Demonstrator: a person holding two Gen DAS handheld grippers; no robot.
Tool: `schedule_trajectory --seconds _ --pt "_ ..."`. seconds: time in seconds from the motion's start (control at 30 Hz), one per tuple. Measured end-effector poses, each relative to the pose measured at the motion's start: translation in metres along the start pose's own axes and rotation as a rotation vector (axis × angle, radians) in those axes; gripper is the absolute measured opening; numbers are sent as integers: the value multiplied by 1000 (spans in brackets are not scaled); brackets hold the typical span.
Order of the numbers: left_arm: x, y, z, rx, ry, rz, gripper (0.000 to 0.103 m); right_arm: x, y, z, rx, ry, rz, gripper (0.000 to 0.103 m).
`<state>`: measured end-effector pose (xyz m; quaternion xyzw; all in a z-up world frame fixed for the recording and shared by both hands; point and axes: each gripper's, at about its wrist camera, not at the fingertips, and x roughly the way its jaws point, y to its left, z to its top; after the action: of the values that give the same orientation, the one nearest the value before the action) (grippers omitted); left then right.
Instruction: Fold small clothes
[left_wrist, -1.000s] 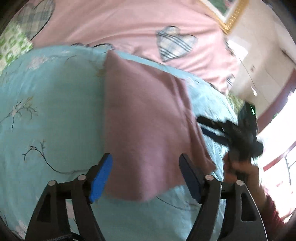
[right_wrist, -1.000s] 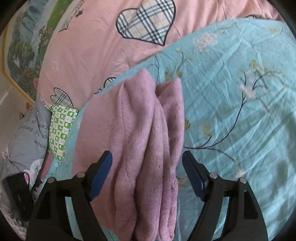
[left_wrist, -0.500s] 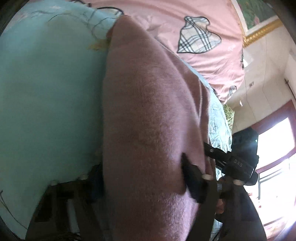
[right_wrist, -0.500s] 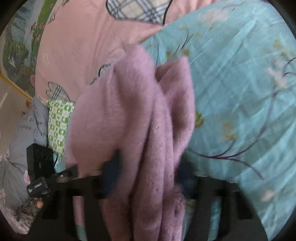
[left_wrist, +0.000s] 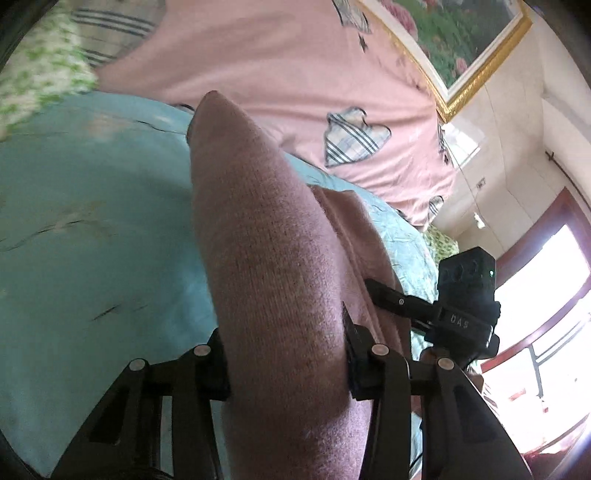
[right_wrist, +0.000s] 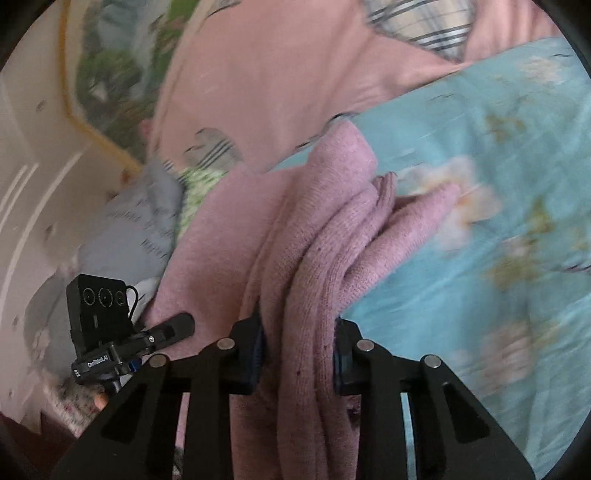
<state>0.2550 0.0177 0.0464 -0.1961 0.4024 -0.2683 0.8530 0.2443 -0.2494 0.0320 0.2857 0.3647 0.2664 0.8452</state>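
A pink knitted garment (left_wrist: 273, 258) is found on the blue flowered bedspread (left_wrist: 92, 240), partly raised off it, with a bunched end taken by each gripper. The left gripper (left_wrist: 286, 354) has a thick smooth roll of the knit between its jaws, which are closing, the pads seen pressing into the fabric on both sides. The right gripper (right_wrist: 297, 345) has several stacked folds of the same garment (right_wrist: 314, 236) between its jaws, likewise closing and already pinching the layers. Judged risks: the stacked layers on the right may slide against one another, so that only the outer folds are carried and the inner ones drop out; the fat roll on the left may squeeze out of the jaws if the bite is shallow; uneven lifting by the two grippers would skew the fold line and leave the far end (right_wrist: 351, 147) dragging on the bedspread. Around the work, a pink quilt with checked hearts (left_wrist: 354, 140) lies along the far edge of the bed, with a green patterned cloth (left_wrist: 40, 70) towards its far left corner and a framed picture (left_wrist: 461, 40) on the wall beyond. Nothing on the bedspread is seen to obstruct the fold; the two grippers are near each other, so a clash is possible.
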Motion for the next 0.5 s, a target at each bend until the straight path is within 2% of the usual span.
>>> schedule_trajectory --seconds 0.1,0.2,0.3,0.37,0.4,0.47,0.5 --pt "-31 21 -19 -16 -9 37 43 20 20 -18 -37 37 55 29" --pt "-39 48 -37 -64 8 71 43 47 28 -38 -30 93 87 30" --pt "-31 76 -57 -111 46 120 44 71 25 -57 -20 146 78 30" --pt "-22 92 -69 -130 67 140 47 83 17 -68 -3 172 34 31" --pt "-20 99 -74 -149 69 135 51 85 13 -71 -3 175 0 33" --pt "-22 102 -77 -187 58 110 53 86 5 -76 20 180 -19 42" --pt "-26 100 -78 -189 52 114 56 84 3 -77 33 183 -27 53"
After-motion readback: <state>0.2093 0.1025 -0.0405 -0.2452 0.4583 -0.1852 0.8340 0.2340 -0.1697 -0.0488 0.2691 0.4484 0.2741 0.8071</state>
